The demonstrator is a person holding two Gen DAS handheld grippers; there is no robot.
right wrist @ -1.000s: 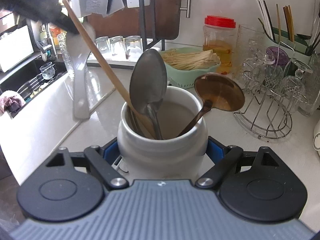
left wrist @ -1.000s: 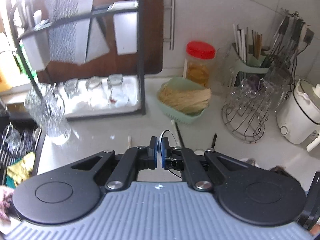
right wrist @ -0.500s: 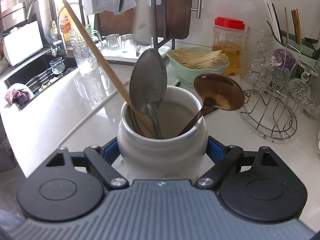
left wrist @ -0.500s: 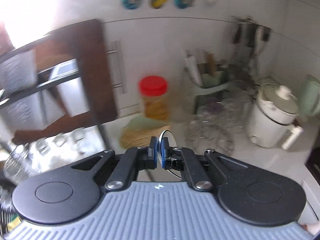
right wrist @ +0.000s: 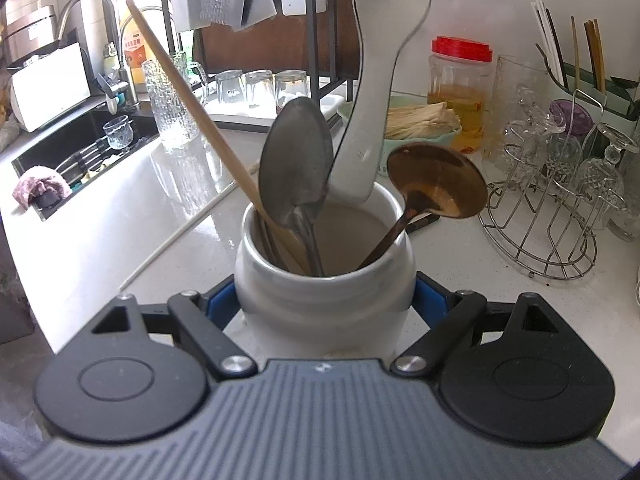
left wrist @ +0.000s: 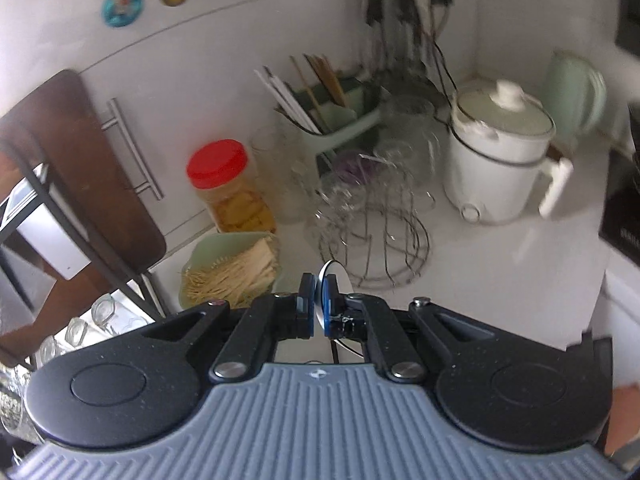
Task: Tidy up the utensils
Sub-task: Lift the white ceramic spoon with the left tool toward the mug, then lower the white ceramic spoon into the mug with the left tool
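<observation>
Each gripper has a ribbed grey body with a small pale logo at its front edge. Two matte black rounded housings with a round recess flank it, and black link arms on silver screws run forward. The left gripper (left wrist: 318,306) has blue pads; a thin black cable loops beside them. The right gripper (right wrist: 326,300) also shows blue pads.

White crock (right wrist: 326,300), red-lidded jar (right wrist: 460,76), brown (seemingly glossy) ladle (right wrist: 438,186), ridged clear glass (right wrist: 170,104).

- White glossy desk (right wrist: 120,216) runs along a white tiled wall (left wrist: 224,60).
- Black sink (right wrist: 76,148) with a curved tap (right wrist: 86,4) sits at the left.
- Bright daylight floods that side.
</observation>
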